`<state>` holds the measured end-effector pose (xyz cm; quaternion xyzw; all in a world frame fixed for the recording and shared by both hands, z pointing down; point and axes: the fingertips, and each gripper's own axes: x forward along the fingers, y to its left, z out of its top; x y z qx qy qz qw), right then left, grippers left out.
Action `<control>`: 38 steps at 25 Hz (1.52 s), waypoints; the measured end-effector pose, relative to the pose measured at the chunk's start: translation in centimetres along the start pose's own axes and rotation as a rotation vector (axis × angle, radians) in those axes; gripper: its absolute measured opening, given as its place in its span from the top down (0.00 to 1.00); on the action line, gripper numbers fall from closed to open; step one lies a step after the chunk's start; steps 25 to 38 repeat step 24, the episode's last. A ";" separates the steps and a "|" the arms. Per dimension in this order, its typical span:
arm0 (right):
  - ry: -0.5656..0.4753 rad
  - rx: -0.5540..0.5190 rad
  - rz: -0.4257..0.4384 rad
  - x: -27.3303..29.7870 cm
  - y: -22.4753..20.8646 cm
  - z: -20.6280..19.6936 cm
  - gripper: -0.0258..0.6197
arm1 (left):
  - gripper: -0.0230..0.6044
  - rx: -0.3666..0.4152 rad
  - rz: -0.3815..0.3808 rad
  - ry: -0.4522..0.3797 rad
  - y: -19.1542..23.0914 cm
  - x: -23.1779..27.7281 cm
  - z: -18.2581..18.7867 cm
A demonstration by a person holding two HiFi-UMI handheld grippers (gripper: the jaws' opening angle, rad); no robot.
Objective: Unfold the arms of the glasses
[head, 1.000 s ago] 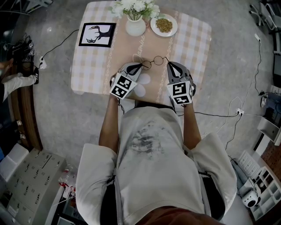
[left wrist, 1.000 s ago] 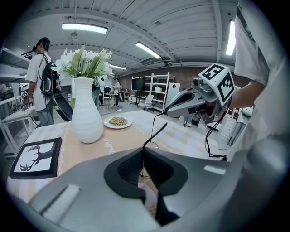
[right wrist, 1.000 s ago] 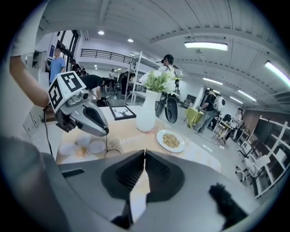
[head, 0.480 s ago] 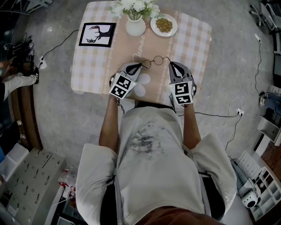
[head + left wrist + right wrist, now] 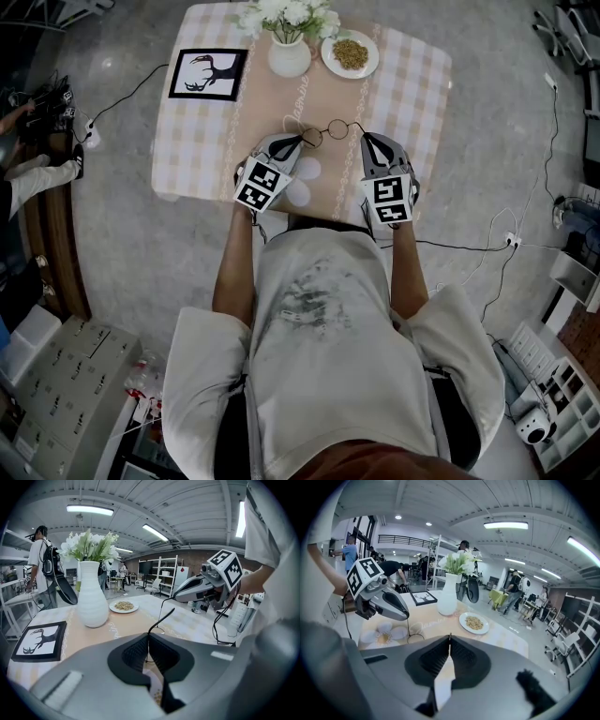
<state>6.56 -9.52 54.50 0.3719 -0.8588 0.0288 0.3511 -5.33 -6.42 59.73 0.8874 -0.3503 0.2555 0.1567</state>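
Thin round wire glasses [image 5: 327,131] are held over the checked table [image 5: 197,141], just in front of me. My left gripper [image 5: 303,140] is shut on the glasses' left arm. In the left gripper view this black arm [image 5: 165,616] sticks up out of the closed jaws of the left gripper [image 5: 148,635]. My right gripper [image 5: 362,137] is shut on the other arm at the frame's right end. In the right gripper view only a tiny tip shows at the closed jaws of the right gripper [image 5: 450,637], and a lens ring [image 5: 415,637] hangs under the left gripper [image 5: 379,603].
A white vase of flowers [image 5: 289,54] and a plate of food [image 5: 350,52] stand at the table's far edge. A framed deer picture [image 5: 207,73] lies far left. Flower-shaped mats [image 5: 302,180] lie under the grippers. Cables run over the floor, and people stand in the background.
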 end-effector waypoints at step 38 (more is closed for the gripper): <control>-0.011 0.017 0.012 0.2 0.3 0.0 0.93 | 0.94 -0.006 0.006 -0.005 0.1 0.0 0.1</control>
